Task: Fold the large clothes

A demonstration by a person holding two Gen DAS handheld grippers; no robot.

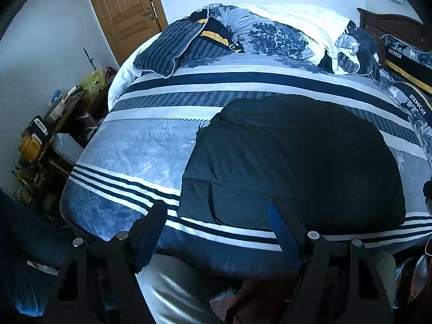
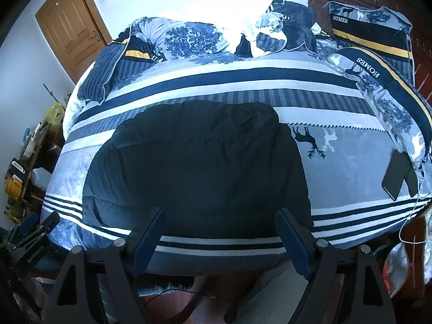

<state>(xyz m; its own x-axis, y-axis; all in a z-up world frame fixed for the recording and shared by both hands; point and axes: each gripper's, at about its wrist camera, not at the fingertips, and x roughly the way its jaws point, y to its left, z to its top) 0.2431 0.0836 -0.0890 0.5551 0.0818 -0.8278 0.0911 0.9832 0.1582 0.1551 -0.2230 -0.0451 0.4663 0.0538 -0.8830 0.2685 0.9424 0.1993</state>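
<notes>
You have the dark padded garment (image 2: pixel 197 167) folded flat on the bed (image 1: pixel 129 151), near its front edge — both grippers, left (image 1: pixel 218 224) and right (image 2: pixel 220 226), hang above that edge with fingers released, grasping nothing. Beyond the garment lie crumpled bedding (image 2: pixel 194 37) and pillows (image 2: pixel 370 29); left of the bed stands a wooden door (image 1: pixel 124 13).

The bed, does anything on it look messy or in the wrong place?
Yes. The quilt at the far side is bunched in a rumpled heap. A dark phone lies on the bedspread near the right edge, with a white cable beside it. The black garment lies fairly flat.
</notes>
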